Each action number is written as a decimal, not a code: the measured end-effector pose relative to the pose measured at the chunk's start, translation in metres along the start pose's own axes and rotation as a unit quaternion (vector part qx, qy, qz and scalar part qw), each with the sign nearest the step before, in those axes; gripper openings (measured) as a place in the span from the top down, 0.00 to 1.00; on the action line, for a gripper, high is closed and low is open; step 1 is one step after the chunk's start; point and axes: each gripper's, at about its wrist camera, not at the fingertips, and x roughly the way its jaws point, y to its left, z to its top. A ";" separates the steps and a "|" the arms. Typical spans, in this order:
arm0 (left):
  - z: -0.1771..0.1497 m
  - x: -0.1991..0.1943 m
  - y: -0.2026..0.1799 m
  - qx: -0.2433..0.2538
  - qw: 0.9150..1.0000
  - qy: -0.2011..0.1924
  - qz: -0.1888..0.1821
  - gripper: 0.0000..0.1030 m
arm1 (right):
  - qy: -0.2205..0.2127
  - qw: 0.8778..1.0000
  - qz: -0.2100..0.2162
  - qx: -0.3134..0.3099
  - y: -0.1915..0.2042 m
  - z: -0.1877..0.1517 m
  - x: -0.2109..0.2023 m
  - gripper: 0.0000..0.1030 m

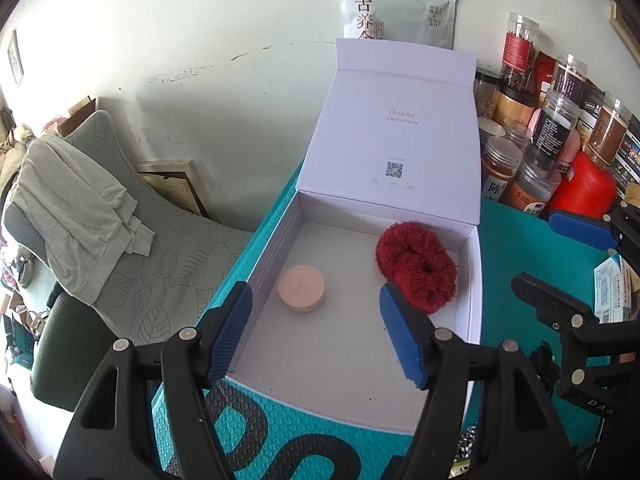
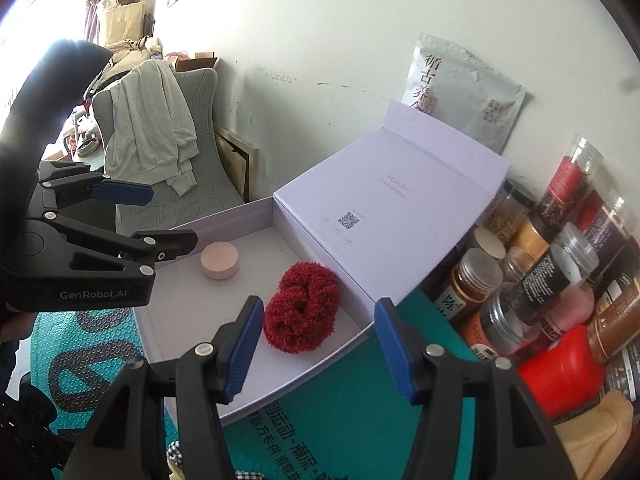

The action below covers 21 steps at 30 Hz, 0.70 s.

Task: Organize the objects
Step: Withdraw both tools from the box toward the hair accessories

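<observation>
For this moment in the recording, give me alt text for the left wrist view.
An open white box on a teal mat holds a red scrunchie and a pink round puck. The left hand-held gripper hovers open and empty above it; jars line the wall at right.

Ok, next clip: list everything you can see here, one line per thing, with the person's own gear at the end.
box: one, white, open on the teal mat, lid leaning back against the wall
scrunchie: one, fluffy red, inside the box near its right wall
puck: one, round, pale pink, inside the box, left side, apart from the scrunchie
mat: one, teal with dark lettering, under the box
pouch: one, silver-grey, against the wall behind the lid
jars: many, clear with mixed contents, crowded right of the box
red container: one, among the jars
chair: one, grey, left of the table, pale garment draped over it
left gripper: black with blue pads, open, empty, above the box
right gripper: same, open, empty
</observation>
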 end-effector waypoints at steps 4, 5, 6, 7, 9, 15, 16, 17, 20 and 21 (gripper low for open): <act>-0.006 -0.025 -0.004 -0.001 1.000 -0.009 -0.003 0.37 | -0.007 1.000 -0.006 0.001 0.001 -0.004 -0.018 0.44; -0.007 -0.031 -0.005 0.000 1.000 -0.011 -0.002 0.37 | -0.010 1.000 -0.008 0.001 0.002 -0.006 -0.024 0.44; -0.009 -0.038 -0.006 0.000 1.000 -0.015 -0.002 0.37 | -0.013 1.000 -0.009 0.001 0.003 -0.007 -0.029 0.44; -0.011 -0.044 -0.007 -0.001 1.000 -0.018 -0.002 0.37 | -0.015 1.000 -0.010 0.001 0.003 -0.008 -0.034 0.44; -0.016 -0.058 -0.009 -0.002 1.000 -0.024 -0.003 0.37 | -0.020 1.000 -0.013 0.002 0.005 -0.011 -0.045 0.44; -0.030 -0.091 -0.018 0.009 0.999 -0.039 -0.001 0.32 | -0.030 0.999 -0.024 0.000 0.011 -0.022 -0.073 0.44; -0.032 -0.098 -0.020 0.011 0.999 -0.041 0.000 0.30 | -0.033 0.999 -0.026 0.000 0.012 -0.024 -0.079 0.44; -0.034 -0.102 -0.021 0.013 0.999 -0.043 0.000 0.28 | -0.034 0.999 -0.026 0.001 0.013 -0.025 -0.082 0.44; -0.041 -0.118 -0.028 0.016 0.999 -0.051 0.000 0.25 | -0.040 0.999 -0.030 0.003 0.016 -0.032 -0.097 0.44; -0.043 -0.123 -0.031 0.018 0.998 -0.054 0.000 0.25 | -0.041 0.999 -0.033 0.002 0.017 -0.035 -0.102 0.44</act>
